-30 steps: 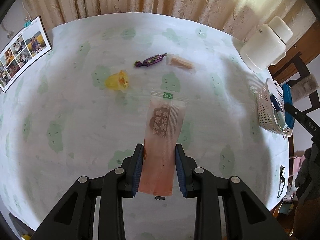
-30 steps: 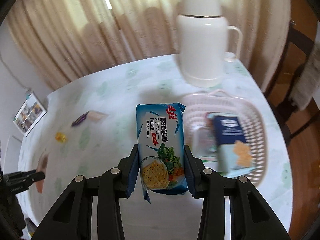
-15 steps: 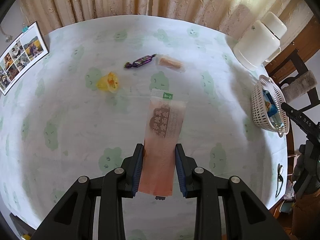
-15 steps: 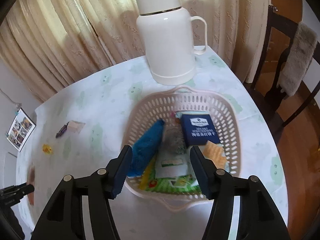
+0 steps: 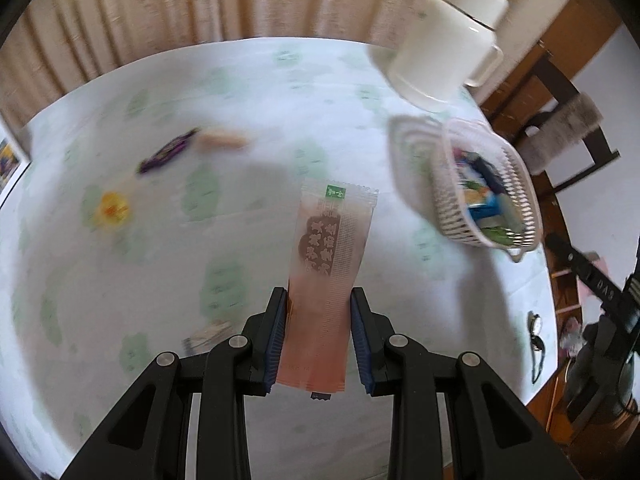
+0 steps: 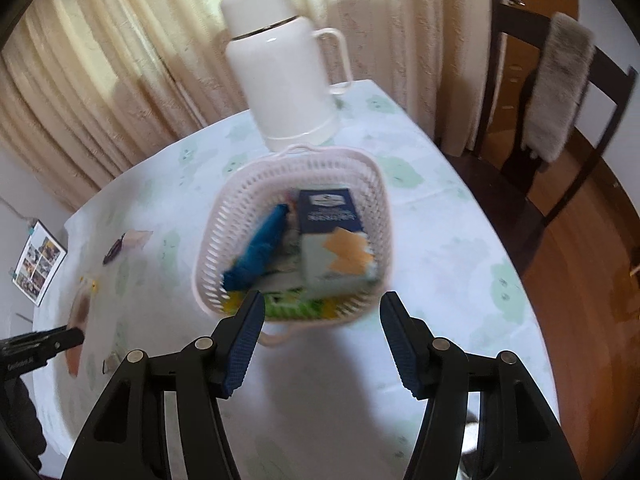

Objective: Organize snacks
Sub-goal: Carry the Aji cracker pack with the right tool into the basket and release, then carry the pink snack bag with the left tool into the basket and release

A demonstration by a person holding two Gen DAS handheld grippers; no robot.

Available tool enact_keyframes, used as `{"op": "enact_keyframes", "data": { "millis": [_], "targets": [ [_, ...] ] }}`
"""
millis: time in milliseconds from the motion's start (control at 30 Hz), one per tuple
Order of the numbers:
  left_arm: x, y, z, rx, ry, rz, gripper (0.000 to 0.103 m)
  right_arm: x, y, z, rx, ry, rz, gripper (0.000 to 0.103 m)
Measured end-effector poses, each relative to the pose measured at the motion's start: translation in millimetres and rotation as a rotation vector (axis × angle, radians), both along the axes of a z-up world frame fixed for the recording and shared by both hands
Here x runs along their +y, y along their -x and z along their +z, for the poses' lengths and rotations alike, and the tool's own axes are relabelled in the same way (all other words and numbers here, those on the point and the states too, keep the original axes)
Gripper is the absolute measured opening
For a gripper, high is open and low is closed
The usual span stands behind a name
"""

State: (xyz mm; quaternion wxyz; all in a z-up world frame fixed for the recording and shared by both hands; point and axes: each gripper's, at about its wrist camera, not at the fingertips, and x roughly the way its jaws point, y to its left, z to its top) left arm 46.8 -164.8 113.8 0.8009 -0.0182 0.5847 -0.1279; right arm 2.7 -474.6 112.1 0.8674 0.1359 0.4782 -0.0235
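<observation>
Two grippers are working here. My left gripper (image 5: 319, 332) is pinching a long pink snack packet (image 5: 330, 276) between its blue pads, holding it above the tablecloth (image 5: 260, 80), with the packet's far end pointing toward the table's middle. My right gripper (image 6: 322, 336) is standing with jaws spread and nothing between them, hanging just before the pale plastic basket (image 6: 208, 248). Inside the basket are lying a blue cracker packet (image 6: 260, 248) and a navy cracker box (image 6: 332, 236). Behind it is standing a white thermos (image 6: 280, 76). A purple candy (image 5: 168, 155), a yellow sweet (image 5: 113, 209) and a small tan packet (image 5: 224, 140) are lying on the cloth, blurred.
</observation>
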Motion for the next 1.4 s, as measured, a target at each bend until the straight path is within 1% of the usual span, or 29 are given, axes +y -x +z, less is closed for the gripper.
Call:
{"op": "enact_keyframes", "data": {
  "millis": [267, 333, 500, 633, 667, 733, 767, 867, 1033, 1200, 1400],
  "targets": [
    [-85, -14, 8, -0.032, 0.009, -0.145, 0.028, -34, 39, -4, 0.016, -0.03, -0.06, 0.061],
    [-101, -17, 10, -0.038, 0.007, -0.171, 0.028, -41, 48, -6, 0.022, -0.039, -0.072, 0.061],
    [-138, -31, 9, -0.038, 0.012, -0.213, 0.028, -58, 67, -11, 0.032, -0.055, -0.098, 0.061],
    [-158, -44, 3, -0.023, 0.017, -0.215, 0.03, -69, 77, -14, 0.036, -0.068, -0.119, 0.061],
    [-162, -47, 3, -0.02, 0.019, -0.21, 0.031, -72, 78, -14, 0.036, -0.07, -0.123, 0.061],
    [-169, -56, 0, -0.019, 0.027, -0.189, 0.051, -76, 82, -16, 0.037, -0.075, -0.13, 0.061],
    [-171, -59, -2, -0.023, 0.033, -0.181, 0.054, -78, 83, -17, 0.038, -0.077, -0.134, 0.061],
    [-175, -63, -8, -0.02, 0.004, -0.174, 0.054, -81, 87, -20, 0.046, -0.085, -0.138, 0.061],
    [-164, -55, -14, 0.01, -0.003, -0.17, 0.054, -82, 86, -25, 0.055, -0.099, -0.137, 0.061],
    [-140, -45, -14, 0.03, 0.015, -0.139, 0.054, -71, 75, -27, 0.054, -0.11, -0.098, 0.061],
    [-124, -38, -5, 0.019, 0.036, -0.116, 0.054, -54, 65, -25, 0.052, -0.106, -0.046, 0.061]
  ]
}}
